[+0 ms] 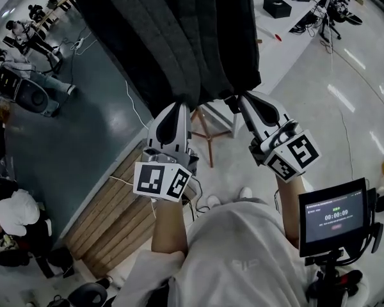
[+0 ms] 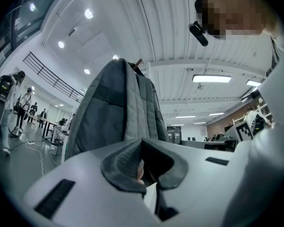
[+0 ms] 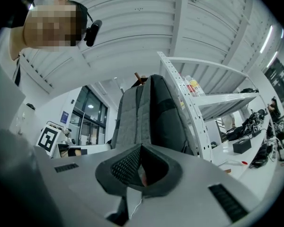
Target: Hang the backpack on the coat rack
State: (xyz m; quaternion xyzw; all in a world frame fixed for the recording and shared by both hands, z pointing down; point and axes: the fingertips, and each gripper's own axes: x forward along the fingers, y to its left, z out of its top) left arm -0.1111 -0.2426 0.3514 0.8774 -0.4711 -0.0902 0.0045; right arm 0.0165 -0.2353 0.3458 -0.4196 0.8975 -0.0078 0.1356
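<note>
Nudging the backpack (image 1: 173,37) just above the clenched, empty left gripper (image 1: 176,107) and right gripper (image 1: 244,98) could unhook it.

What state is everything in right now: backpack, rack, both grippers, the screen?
backpack: hanging upright on the rack, held by neither gripper.
coat rack: standing, its top peg showing above the backpack.
left gripper: shut, empty, below the backpack.
right gripper: shut, empty, below the backpack.
screen: on.

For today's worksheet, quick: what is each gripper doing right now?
Left gripper: closed, holding nothing; the backpack hangs beyond.
Right gripper: closed, holding nothing.
</note>
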